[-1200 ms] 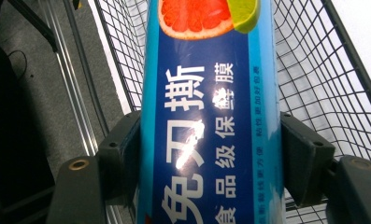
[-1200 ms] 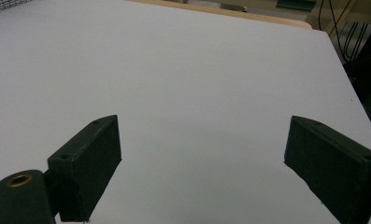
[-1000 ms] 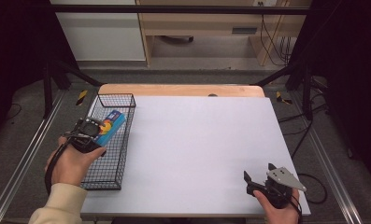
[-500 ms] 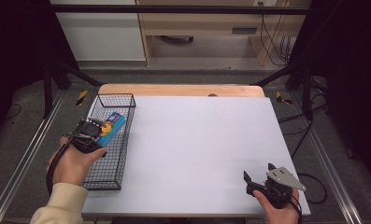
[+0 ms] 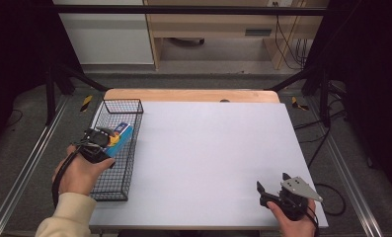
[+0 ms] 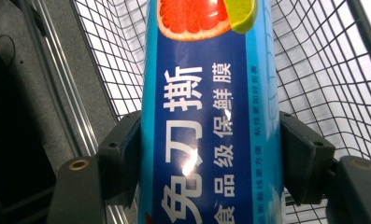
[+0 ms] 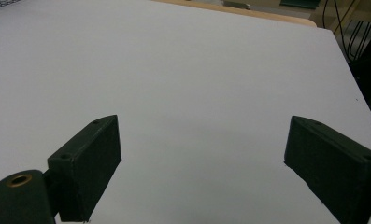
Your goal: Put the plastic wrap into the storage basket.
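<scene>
Blue cling-film box [image 6: 211, 116] is clamped across its width by the left gripper [image 6: 211, 154], inside the wire basket [image 5: 115, 190] at the tabletop's [image 5: 218, 148] left edge. Right gripper [image 5: 275, 190] is held with jaws spread, empty, near right corner. Lift is best made straight up, so the basket walls are cleared.

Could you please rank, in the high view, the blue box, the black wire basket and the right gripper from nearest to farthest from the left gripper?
1. The blue cardboard box, clamped in the left gripper at the table's left edge.
2. The black wire basket, around the box and under that gripper.
3. The right gripper, open at the table's near right corner.
</scene>
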